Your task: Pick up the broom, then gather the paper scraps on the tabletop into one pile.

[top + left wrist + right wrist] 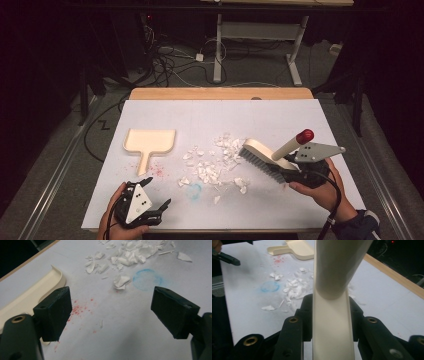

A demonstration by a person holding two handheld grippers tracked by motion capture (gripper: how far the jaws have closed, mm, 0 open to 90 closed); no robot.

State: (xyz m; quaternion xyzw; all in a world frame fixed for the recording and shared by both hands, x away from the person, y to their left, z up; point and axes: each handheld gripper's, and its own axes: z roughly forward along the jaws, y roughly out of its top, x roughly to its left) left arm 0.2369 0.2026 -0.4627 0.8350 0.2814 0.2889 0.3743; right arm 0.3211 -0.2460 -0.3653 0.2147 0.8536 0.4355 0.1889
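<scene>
On the white worktop (300,120) a scatter of torn white paper scraps (215,162) lies around the middle, with the cream dustpan (149,141) lying flat toward the left edge, its handle pointing at the near edge. The right tool (292,175), seen in the high view near the right edge, is clamped on the body of a cream hand brush (260,155); the right gripper view shows both jaws pressed against the brush's sides. The bristles face down and toward the scraps at their right margin, and the red-capped handle sticks up and away, which looks like a grip chosen for dragging the litter leftward to the pan. The left tool (145,202) hovers near the near-left corner, jaws spread wide and holding nothing, just short of the dustpan handle, probably ready to take it. A blue ring mark (147,279) and red specks (80,308) stain the sheet near it.
</scene>
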